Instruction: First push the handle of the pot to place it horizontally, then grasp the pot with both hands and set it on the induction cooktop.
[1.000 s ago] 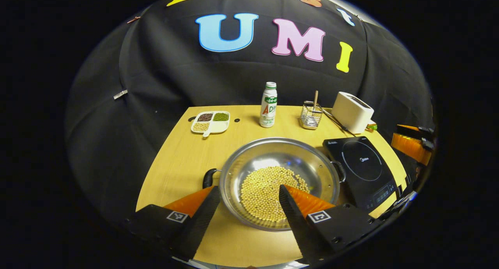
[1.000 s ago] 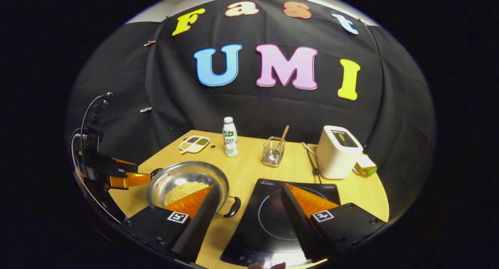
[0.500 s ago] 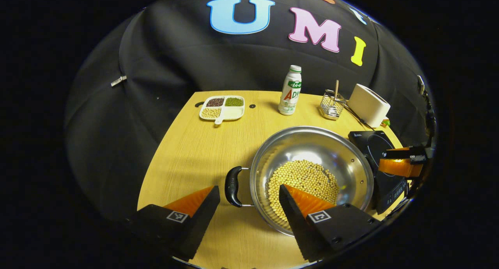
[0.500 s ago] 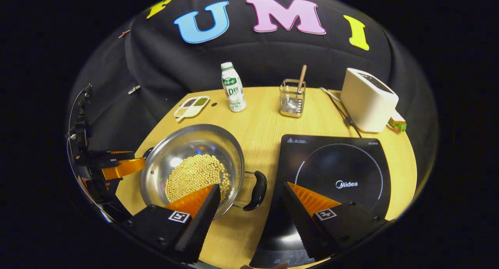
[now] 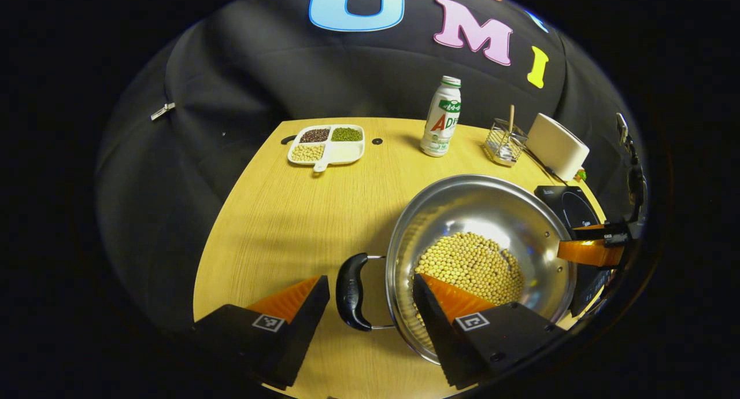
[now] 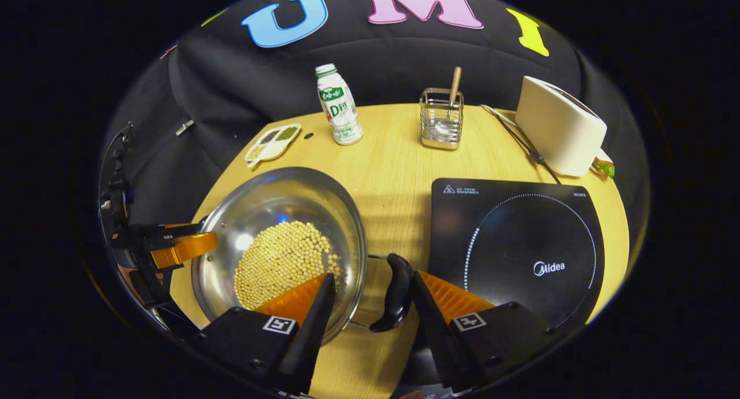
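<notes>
Both spread grippers (image 5: 370, 295) (image 6: 370, 292) have closed in, each straddling a curved black handle of the steel pot (image 5: 491, 214).

I saw a shiny silver pot (image 5: 509, 214) holding pale yellow beans (image 5: 471, 263), its handles (image 5: 350, 292) black, on my light wood-grain table (image 5: 289, 214); the cooktop (image 6: 520, 243) was black with a white dotted ring.

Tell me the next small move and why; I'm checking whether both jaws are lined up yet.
Probably close both. The left gripper straddles the pot's left handle and the right gripper straddles the right handle, jaws open, neither pressing yet. The pot sits beside the induction cooktop.
</notes>
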Available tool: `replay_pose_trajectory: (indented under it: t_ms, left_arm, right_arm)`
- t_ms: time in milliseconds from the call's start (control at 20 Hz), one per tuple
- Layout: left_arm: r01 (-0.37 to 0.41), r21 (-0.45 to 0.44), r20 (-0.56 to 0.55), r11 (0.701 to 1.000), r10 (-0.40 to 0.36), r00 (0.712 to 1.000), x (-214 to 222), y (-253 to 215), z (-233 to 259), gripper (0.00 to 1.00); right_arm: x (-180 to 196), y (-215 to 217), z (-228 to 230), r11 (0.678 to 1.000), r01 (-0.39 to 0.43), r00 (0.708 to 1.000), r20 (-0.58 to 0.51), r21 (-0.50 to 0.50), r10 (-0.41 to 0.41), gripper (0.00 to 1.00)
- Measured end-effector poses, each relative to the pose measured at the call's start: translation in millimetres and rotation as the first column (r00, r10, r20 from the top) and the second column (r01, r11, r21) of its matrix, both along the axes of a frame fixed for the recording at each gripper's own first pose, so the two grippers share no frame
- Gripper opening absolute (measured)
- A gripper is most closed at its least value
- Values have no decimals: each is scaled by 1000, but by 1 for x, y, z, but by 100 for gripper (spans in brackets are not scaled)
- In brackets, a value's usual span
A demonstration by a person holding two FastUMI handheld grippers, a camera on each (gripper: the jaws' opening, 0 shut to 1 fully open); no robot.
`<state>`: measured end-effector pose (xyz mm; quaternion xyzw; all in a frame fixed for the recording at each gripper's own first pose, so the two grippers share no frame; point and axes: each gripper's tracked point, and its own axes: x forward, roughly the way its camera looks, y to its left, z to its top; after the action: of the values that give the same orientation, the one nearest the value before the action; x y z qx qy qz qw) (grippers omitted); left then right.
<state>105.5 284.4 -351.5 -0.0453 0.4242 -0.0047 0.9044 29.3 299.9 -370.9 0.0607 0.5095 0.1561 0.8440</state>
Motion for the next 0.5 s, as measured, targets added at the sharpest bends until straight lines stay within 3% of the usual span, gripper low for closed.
replay_pose_trajectory:
  t_ms: [150,300,500]
  left_arm:
    - [-6,4,-17,1000,6,1000,1,1,-6,79]
    - [-13,7,-22,1000,13,1000,4,3,-15,67]
    - [-13,4,-15,1000,13,1000,1,11,-17,67]
  right_arm:
    - [4,3,-9,1000,2,1000,-1,-12,-2,76]
    - [2,8,-13,999,-23,1000,-14,-31,23,75]
    - [-2,20,-27,999,-23,998,-64,-34,21,76]
